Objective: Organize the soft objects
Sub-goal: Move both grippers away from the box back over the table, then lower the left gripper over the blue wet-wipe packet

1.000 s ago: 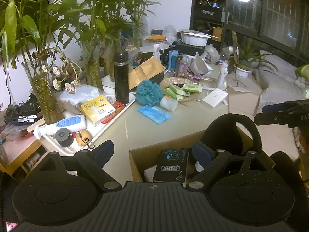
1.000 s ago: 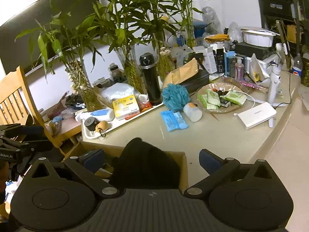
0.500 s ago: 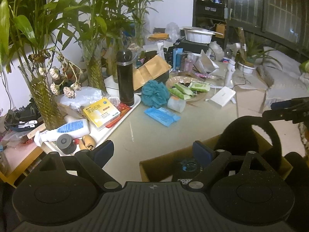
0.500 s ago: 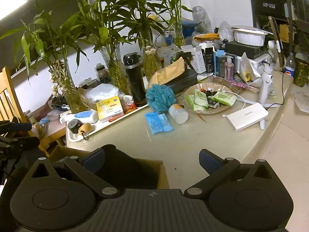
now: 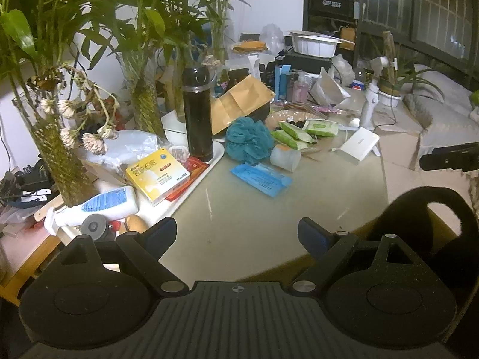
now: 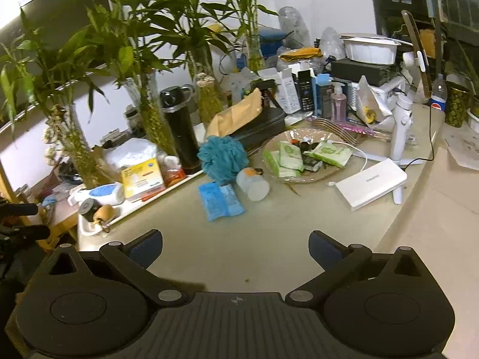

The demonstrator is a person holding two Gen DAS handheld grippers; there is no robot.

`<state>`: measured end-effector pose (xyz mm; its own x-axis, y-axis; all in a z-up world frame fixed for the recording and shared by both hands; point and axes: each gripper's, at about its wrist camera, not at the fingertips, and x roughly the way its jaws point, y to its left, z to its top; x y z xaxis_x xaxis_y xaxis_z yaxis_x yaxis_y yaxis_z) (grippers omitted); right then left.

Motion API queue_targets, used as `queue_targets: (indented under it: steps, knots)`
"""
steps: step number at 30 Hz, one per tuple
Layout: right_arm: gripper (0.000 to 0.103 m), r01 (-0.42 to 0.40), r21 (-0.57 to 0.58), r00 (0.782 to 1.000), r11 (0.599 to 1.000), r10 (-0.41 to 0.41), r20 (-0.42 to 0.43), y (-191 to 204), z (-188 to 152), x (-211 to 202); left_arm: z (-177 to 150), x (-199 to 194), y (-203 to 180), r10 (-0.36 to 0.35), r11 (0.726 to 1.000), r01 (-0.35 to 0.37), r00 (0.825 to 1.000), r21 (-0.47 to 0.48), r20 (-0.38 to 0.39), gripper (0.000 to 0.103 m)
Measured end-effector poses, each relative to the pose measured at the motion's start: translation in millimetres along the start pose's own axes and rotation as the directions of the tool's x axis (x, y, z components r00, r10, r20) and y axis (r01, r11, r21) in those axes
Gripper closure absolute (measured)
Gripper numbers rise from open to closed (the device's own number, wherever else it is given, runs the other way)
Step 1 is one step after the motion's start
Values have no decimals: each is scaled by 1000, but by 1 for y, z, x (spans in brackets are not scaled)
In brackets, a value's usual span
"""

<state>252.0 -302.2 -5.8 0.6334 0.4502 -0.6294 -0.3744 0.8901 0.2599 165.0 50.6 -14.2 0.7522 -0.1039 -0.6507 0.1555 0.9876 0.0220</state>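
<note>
Your left claw [image 5: 236, 233] is spread wide with nothing between its blue pads, hovering over the near edge of the pale surface [image 5: 245, 209]. Your right claw [image 6: 235, 246] is spread the same way and just as empty, above bare surface near that edge.

Just right of the left claw sits the open brown cardboard box [image 5: 443, 224] with a black, looped soft item [image 5: 419, 206] already in it, so judging by that, sorting has begun but most remains.

The soft pieces left lie toward the middle of the surface: the teal mesh bath sponge [image 6: 223, 157], the flat blue plastic pack [image 6: 220, 200] in front of it, and the green wet-wipe packets [image 6: 287, 157] on the clear glass plate [image 6: 329, 176].

Around them, a translucent white jar [image 6: 253, 184] lies on its side touching the sponge's front, and the tall black flask [image 6: 181, 128] stands just beside the sponge on the white tray [image 6: 89, 227]. The white power bank [image 6: 371, 184] and its cable lie near the plate. The blue pack looks the clearest reach; the jar crowds the sponge.
</note>
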Motion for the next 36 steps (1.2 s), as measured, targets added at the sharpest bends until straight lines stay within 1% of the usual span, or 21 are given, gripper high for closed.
queue_targets:
  steps: [9,14,21,26,32,36]
  knots:
    - [0,37,-1,999,999,-37,-39,-19,-2,44,9,32,8,-3,999,4,1000,32,-11,14]
    - [0,51,0,996,999,-51,-69,-26,-7,72,12,55,17,-15,999,17,999,41,-29,14]
    - [0,70,-2,990,998,-70,-122,-34,-12,114,15,87,26,-32,995,38,998,88,-62,14]
    - [0,69,-25,988,997,-71,-137,-34,-15,138,18,110,36,-73,994,79,994,70,-79,14]
    - [0,60,-72,990,996,-69,-125,-32,-19,162,19,143,47,-139,990,141,984,15,-111,14]
    - [0,45,-89,992,995,-55,-114,-33,-23,176,23,162,47,-160,987,163,980,14,-115,14]
